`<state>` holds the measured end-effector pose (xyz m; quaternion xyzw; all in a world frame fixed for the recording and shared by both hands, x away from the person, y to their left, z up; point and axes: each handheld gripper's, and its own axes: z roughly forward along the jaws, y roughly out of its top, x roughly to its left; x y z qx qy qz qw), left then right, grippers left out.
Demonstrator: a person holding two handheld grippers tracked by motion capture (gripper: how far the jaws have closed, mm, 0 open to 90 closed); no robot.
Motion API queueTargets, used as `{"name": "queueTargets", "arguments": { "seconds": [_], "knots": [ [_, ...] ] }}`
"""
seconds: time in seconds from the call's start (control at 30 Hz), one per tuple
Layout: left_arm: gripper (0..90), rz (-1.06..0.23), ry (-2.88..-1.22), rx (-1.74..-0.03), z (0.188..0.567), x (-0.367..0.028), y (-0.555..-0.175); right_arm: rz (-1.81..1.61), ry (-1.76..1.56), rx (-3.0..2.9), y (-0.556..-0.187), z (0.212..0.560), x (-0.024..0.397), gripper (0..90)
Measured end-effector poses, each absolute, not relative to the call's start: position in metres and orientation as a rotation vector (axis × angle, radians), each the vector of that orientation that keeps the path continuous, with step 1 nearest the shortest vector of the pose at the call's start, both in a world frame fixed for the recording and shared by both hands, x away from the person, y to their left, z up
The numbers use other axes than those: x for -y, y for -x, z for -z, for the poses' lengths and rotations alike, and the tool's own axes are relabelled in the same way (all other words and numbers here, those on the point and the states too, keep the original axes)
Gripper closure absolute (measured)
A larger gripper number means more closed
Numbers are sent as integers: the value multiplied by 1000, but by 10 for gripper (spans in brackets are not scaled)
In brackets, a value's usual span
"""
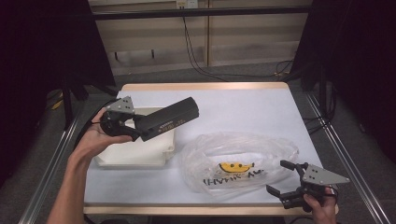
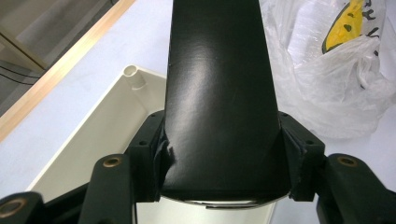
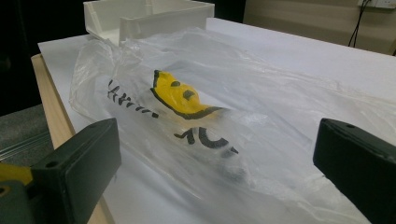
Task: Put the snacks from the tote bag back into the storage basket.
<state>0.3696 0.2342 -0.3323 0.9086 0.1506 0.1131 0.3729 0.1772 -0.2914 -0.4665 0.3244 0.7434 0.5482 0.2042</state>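
Left hand-held gripper point(image 1: 140, 125) pinches a long black box point(image 1: 167, 119) above a white tray point(image 1: 140, 154); right hand-held gripper point(image 1: 282, 177) spread beside a plastic bag point(image 1: 238, 161).

Left gripper point(image 1: 140, 127) raised, jaws clamped; right gripper point(image 1: 283, 178) low, jaws apparently spread wide.
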Motion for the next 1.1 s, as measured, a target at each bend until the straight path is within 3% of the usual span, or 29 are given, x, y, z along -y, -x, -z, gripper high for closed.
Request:
{"name": "queueTargets", "arguments": {
  "seconds": [0.4,1.1],
  "knots": [
    [430,-318,-2308,-476,338,-266,-378,-1520,-906,-2075,-176,467,292,4],
    [431,-293,-2388,-472,351,-292,-391,-1523,-907,-2076,-176,467,292,4]
  ]
}}
